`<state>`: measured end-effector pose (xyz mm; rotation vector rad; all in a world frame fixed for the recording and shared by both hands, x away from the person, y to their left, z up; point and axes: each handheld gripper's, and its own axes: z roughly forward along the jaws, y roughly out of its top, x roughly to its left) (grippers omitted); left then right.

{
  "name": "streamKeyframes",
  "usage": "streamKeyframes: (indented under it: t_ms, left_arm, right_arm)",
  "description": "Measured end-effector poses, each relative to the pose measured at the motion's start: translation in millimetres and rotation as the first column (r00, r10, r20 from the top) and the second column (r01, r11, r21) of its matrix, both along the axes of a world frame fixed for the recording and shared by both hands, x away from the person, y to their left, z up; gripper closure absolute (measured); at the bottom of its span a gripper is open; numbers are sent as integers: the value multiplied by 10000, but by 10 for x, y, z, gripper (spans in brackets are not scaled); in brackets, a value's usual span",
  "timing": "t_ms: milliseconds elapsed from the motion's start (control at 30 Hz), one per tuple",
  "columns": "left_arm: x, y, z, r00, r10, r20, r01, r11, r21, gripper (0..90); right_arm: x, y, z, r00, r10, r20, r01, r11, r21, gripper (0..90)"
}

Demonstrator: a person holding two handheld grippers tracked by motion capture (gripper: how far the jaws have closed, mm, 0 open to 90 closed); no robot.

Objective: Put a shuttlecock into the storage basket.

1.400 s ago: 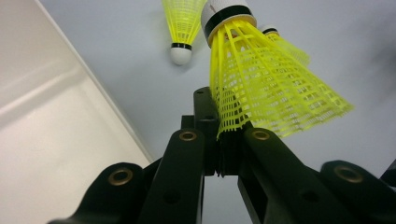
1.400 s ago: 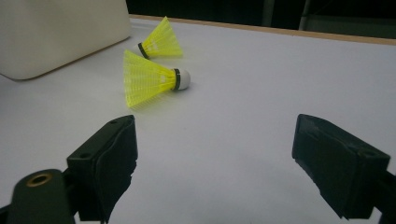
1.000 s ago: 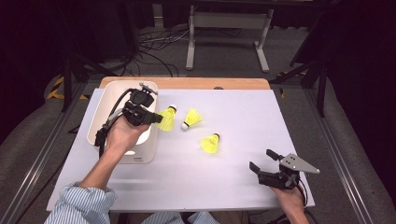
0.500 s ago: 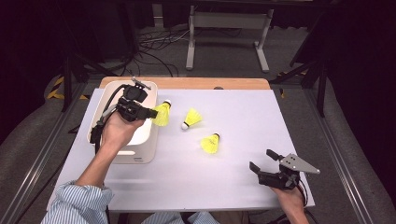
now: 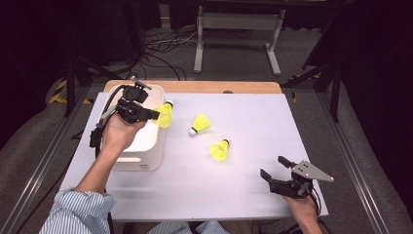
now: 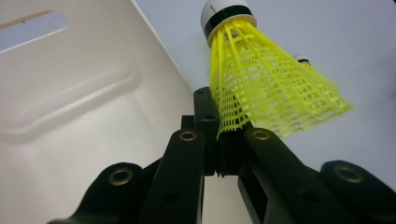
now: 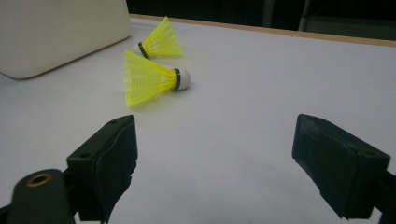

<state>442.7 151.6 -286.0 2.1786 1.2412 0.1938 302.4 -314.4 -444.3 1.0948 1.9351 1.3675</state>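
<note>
- The counter (image 5: 243, 190) has a pale grey-white top, and a wooden strip runs along its 12 o'clock edge.
- A white metal frame (image 5: 238, 34) on two legs stands on the floor past that edge.
- Black cables (image 5: 160, 48) lie tangled on the grey floor toward 11 o'clock.
- A striped blue-and-white sleeve (image 5: 80, 214) shows at about 7 o'clock.
- Dark curtains close the surroundings.
</note>
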Motion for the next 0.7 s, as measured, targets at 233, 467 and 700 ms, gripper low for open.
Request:
streamKeyframes:
  t_ms: [233,467,700]
  left_arm:
    - [42,59,-11,9997,233,-18,-233,9997,-14,894]
    - [82,121,-32,9988,480,-19,-480,9988,33,894]
    - [128,173,-57,9975,704,-45,-704,9975,39,894]
  right_arm:
    - [0,0,0,10000,-1,-2,1,10000,-3,145]
    - [3,-1,-2,10000,8,-9,-8,10000,-27,145]
    - [1,-1,0,10000,9,1,-9,10000,0,145]
